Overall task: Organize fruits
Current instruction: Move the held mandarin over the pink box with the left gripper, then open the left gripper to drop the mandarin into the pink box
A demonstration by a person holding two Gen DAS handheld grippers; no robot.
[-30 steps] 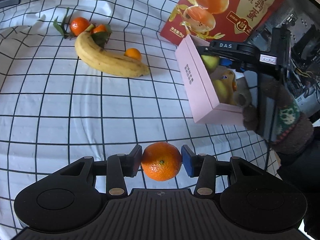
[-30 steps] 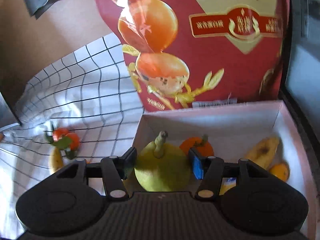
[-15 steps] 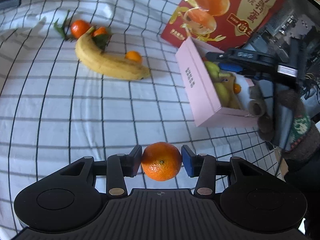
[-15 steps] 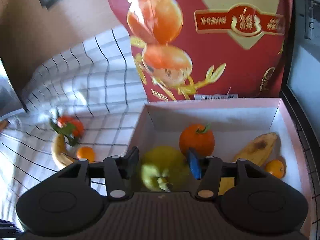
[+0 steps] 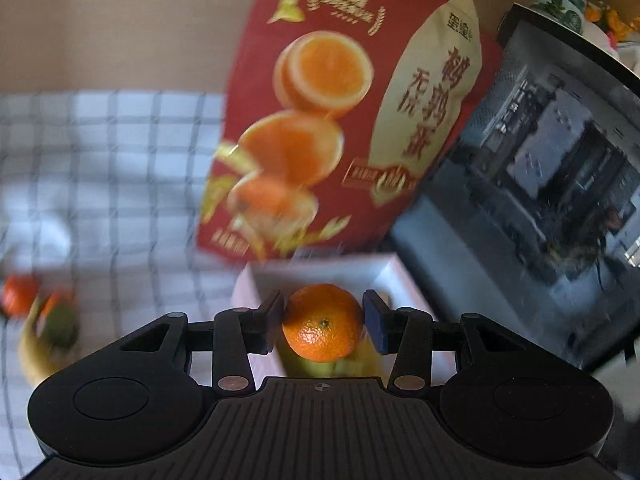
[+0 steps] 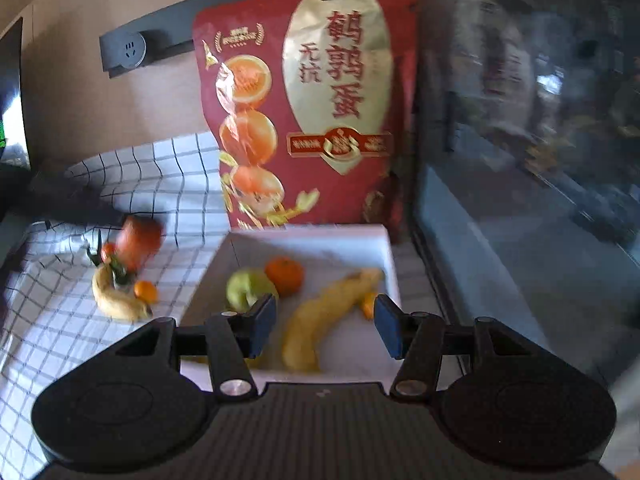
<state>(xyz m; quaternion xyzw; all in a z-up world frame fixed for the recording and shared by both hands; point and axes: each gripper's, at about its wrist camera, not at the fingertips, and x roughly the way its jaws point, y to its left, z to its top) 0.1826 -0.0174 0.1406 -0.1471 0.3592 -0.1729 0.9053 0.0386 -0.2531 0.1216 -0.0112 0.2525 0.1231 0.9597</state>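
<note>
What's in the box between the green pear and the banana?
In the right wrist view, an orange tangerine sits between the green pear and the banana in the pink box.

Black ribbed tongs (image 5: 323, 322), blue pads (image 6: 385, 330), brass screws.

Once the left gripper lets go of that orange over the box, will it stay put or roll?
The orange is round, so it will probably roll after release. The pink box walls should likely contain it. It may nudge the pear or banana already inside.
</note>
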